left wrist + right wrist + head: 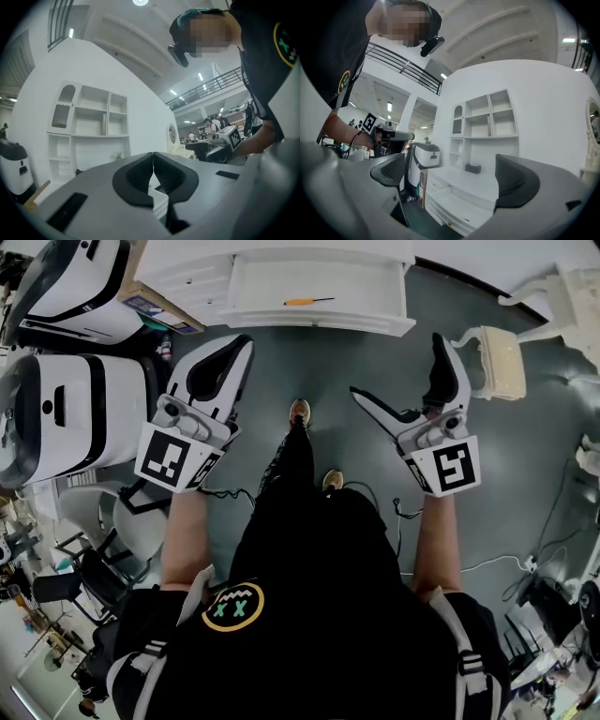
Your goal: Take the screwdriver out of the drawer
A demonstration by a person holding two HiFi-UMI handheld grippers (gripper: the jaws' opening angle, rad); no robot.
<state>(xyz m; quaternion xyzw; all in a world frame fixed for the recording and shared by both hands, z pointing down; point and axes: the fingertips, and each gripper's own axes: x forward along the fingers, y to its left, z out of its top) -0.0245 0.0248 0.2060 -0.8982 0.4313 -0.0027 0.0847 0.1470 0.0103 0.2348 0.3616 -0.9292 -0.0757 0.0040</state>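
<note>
An orange-handled screwdriver [308,301] lies in the open white drawer [319,320] of a low white cabinet at the top of the head view. Both grippers hang well short of it over the grey floor. My left gripper [238,348] is shut with nothing in it; in the left gripper view its black pads [140,180] meet in a closed seam. My right gripper [401,369] is open and empty, and its two pads [389,171] stand wide apart. Between them the right gripper view shows the open drawer [452,204] below white shelves; I cannot make out the screwdriver there.
Two white machines [66,409] [70,282] and a cardboard box [159,307] stand at the left beside the cabinet. A white ornate stool [502,362] stands at the right. Cables [525,563] trail on the floor. The person's feet [300,412] are between the grippers.
</note>
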